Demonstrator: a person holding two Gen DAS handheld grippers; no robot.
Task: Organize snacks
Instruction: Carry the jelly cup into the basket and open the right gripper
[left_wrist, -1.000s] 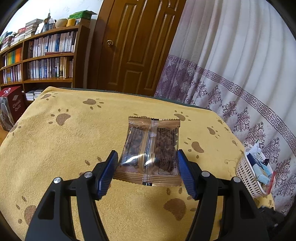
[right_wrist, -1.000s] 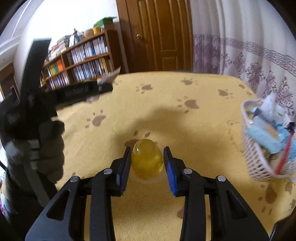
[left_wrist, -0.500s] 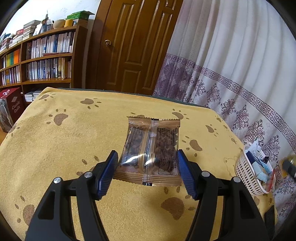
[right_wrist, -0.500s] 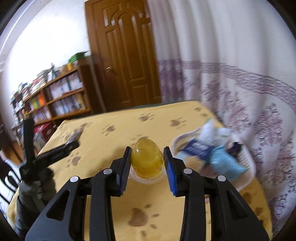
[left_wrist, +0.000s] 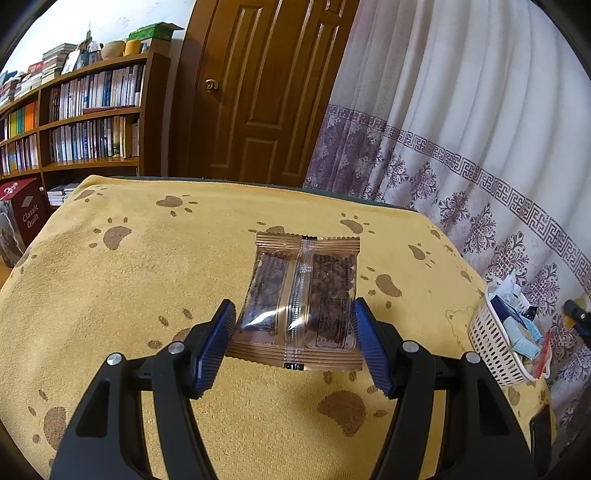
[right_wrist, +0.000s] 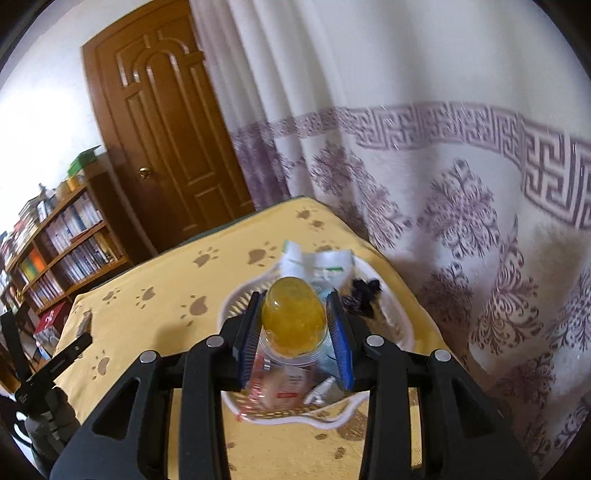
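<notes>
A clear snack packet (left_wrist: 301, 301) with two dark bars inside sits low in the centre of the left wrist view, raised off the yellow paw-print cloth (left_wrist: 122, 280) and pinched at its side edges between the blue pads of the left gripper (left_wrist: 295, 332), whose jaws stand partly apart and are clamped on it. In the right wrist view a yellow jelly cup (right_wrist: 293, 319) with a clear domed shell sits in the middle of the frame, squeezed between the narrowly set pads of the right gripper (right_wrist: 293, 332) and held over a white basket (right_wrist: 397, 326) that already contains several wrapped snacks, among them a white pouch with green print (right_wrist: 317, 264) at its far side. The same basket (left_wrist: 491, 347) shows at the right edge of the left wrist view, near the edge of the cloth, with blue and white packets inside. At the lower left edge of the right wrist view the other gripper's dark body and the gloved hand holding it appear, blurred. Behind the cloth-covered surface stand a brown wooden door (left_wrist: 258, 92) at upper centre, a bookshelf (left_wrist: 74, 110) full of books at upper left, and a white curtain with purple patterns (left_wrist: 461, 129) across the right.
</notes>
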